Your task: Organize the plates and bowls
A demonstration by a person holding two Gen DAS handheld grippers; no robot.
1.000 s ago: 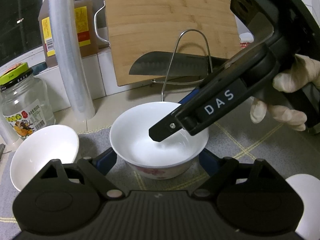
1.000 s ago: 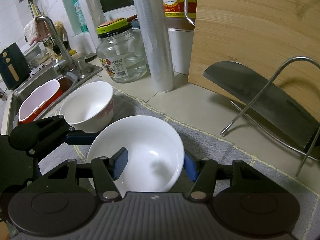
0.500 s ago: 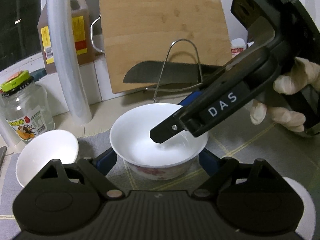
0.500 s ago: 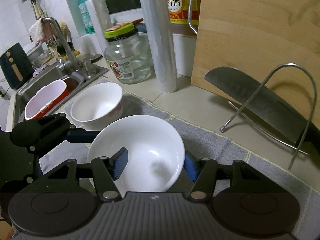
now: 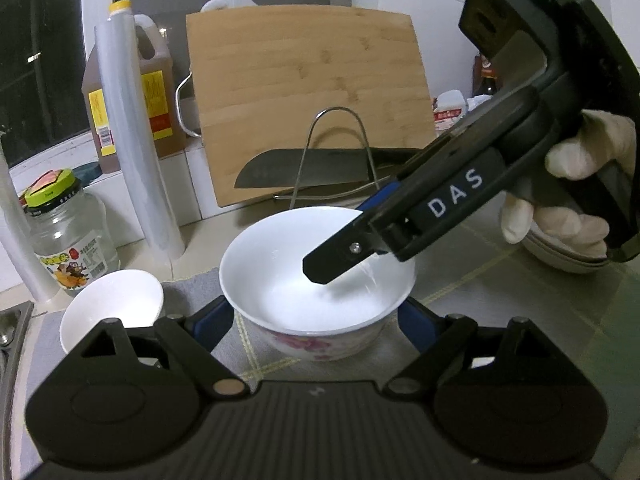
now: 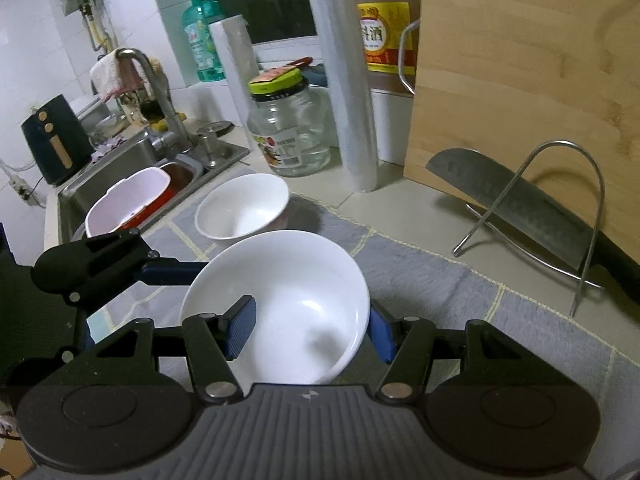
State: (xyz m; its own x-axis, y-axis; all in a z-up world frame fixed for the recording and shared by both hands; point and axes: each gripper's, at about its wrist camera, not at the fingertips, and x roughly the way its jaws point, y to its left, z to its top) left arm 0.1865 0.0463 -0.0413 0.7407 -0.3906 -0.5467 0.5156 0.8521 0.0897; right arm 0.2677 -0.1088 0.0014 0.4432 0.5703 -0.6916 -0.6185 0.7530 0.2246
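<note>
My left claw (image 5: 316,316) grips a round white porcelain bowl with a pink flower print on its outer wall (image 5: 316,276), one blue pad on each side of the wall just under the rim. My right claw (image 6: 308,328) is clamped on the same bowl (image 6: 280,300): one ribbed blue finger (image 6: 240,328) lies inside against the wall, the other outside, so the rim is pinched between them. In the left view that claw slants down from the upper right, its black tip dipping into the bowl, with a white-gloved hand (image 5: 560,208) around its handle.

The bowl is glossy and plain white inside, deep with a flared rim, and nothing lies in it. It hangs clear above the grey cloth mat with yellow lines (image 6: 440,280) that covers the near part of the counter.

A second, smaller white bowl (image 6: 244,204) sits upright on the mat's left end, near the sink edge (image 6: 224,156). Behind it a clear glass jar with a green lid (image 6: 290,128) stands on the bare counter, beside a tall roll of clear film (image 6: 348,80). At the back edge a bamboo cutting board (image 5: 308,100) leans upright, with a cleaver (image 5: 308,172) lying in a wire rack (image 5: 336,152) before it. Far right, white plates (image 5: 560,256) lie stacked behind the gloved hand.
</note>
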